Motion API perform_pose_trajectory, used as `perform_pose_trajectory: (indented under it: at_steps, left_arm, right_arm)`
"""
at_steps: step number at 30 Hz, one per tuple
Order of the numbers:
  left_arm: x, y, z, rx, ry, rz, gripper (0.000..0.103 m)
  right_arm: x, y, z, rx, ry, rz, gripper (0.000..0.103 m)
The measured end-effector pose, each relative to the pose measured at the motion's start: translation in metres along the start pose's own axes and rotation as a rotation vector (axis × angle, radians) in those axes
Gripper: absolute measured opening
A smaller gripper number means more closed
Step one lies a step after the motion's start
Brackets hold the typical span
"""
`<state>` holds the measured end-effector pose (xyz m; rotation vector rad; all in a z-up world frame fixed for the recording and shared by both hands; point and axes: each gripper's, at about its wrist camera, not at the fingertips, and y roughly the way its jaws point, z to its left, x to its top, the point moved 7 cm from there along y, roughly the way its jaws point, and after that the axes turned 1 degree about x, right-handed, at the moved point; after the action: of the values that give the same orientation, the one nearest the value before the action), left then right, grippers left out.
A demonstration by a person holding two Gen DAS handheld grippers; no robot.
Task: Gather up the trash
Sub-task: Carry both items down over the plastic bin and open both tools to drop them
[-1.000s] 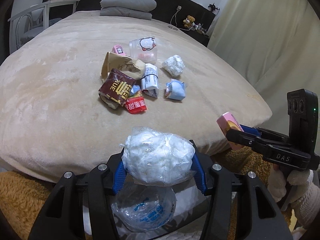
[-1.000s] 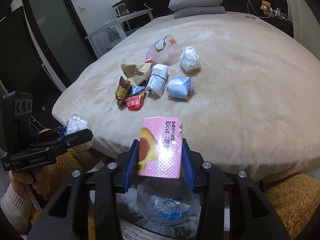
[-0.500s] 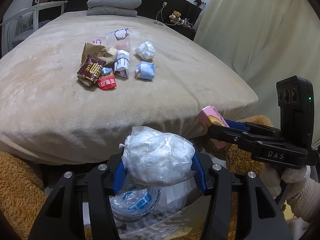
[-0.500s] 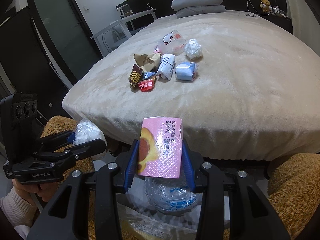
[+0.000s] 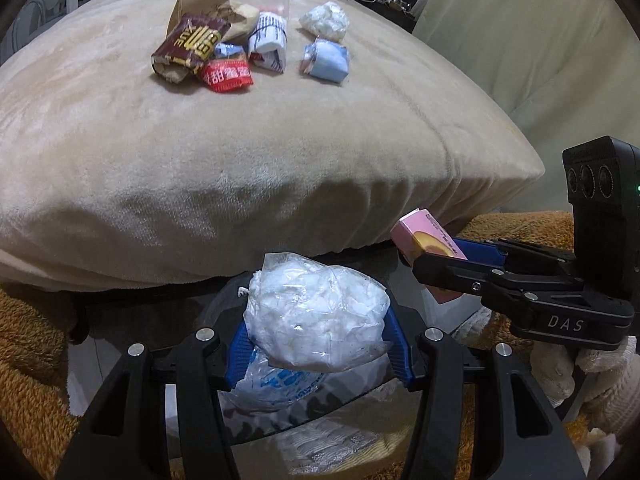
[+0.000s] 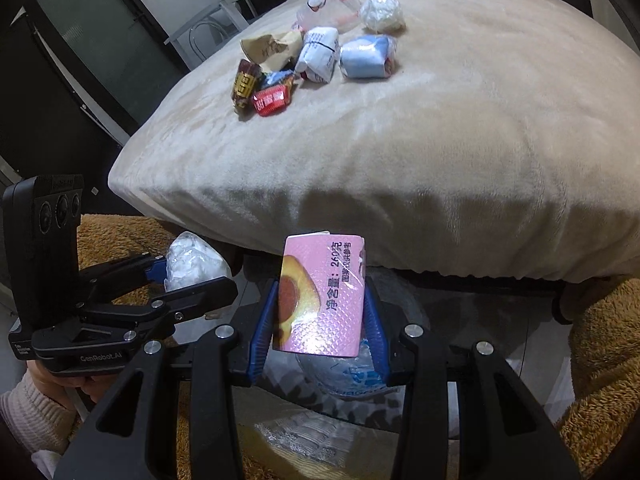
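My left gripper (image 5: 316, 344) is shut on a clear bag of crumpled white tissue (image 5: 314, 320), below the bed's front edge. My right gripper (image 6: 320, 332) is shut on a pink carton (image 6: 320, 300) with an avocado picture. Each gripper shows in the other's view: the right gripper (image 5: 424, 260) with the pink carton (image 5: 424, 236) at the right, the left gripper (image 6: 192, 280) with the tissue bag (image 6: 194, 258) at the left. Under both lies a crumpled clear bottle (image 5: 276, 384) inside a bin bag (image 6: 288, 436). More trash sits on the bed: a brown wrapper (image 5: 190, 44), a red packet (image 5: 226, 76), a blue pack (image 5: 326, 60).
The beige bed (image 5: 240, 152) fills the upper view, its front edge overhanging the bin area. A shaggy orange-brown rug (image 6: 600, 360) lies on both sides. A cream curtain (image 5: 540, 60) hangs at the right, a dark door (image 6: 92, 52) and a chair (image 6: 240, 0) stand at the left.
Both grippers have sunk from bed height to below the bed's edge, tilting further down, each keeping its load. The bottle and bin bag beneath now show larger.
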<state>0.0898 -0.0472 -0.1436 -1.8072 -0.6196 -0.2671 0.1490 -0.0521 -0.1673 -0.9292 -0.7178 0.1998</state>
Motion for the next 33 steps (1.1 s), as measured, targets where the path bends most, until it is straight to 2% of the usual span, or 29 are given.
perform_pose_trajectory:
  at_steps: [8, 17, 26, 28, 29, 30, 33]
  left_arm:
    - [-0.012, 0.037, 0.016, 0.012, -0.044, 0.134, 0.054]
    - [-0.022, 0.059, 0.029, 0.015, -0.095, 0.232, 0.054]
    - [-0.028, 0.069, 0.028, 0.021, -0.101, 0.284, 0.055]
    - [-0.026, 0.067, 0.024, 0.033, -0.075, 0.275, 0.069]
    - [-0.026, 0.067, 0.024, 0.03, -0.074, 0.269, 0.07]
    - [-0.027, 0.067, 0.024, 0.026, -0.078, 0.271, 0.07]
    - [-0.027, 0.068, 0.029, 0.031, -0.093, 0.276, 0.07]
  right_arm:
    - [-0.013, 0.036, -0.024, -0.011, 0.085, 0.126, 0.042]
    - [-0.027, 0.064, -0.041, -0.005, 0.175, 0.245, 0.042]
    - [-0.027, 0.074, -0.046, 0.003, 0.227, 0.293, 0.043]
    - [-0.028, 0.074, -0.047, 0.018, 0.249, 0.296, 0.048]
    - [-0.028, 0.075, -0.049, 0.02, 0.258, 0.297, 0.055]
    - [-0.028, 0.074, -0.052, 0.016, 0.266, 0.294, 0.057]
    - [-0.028, 0.073, -0.054, 0.012, 0.279, 0.289, 0.057]
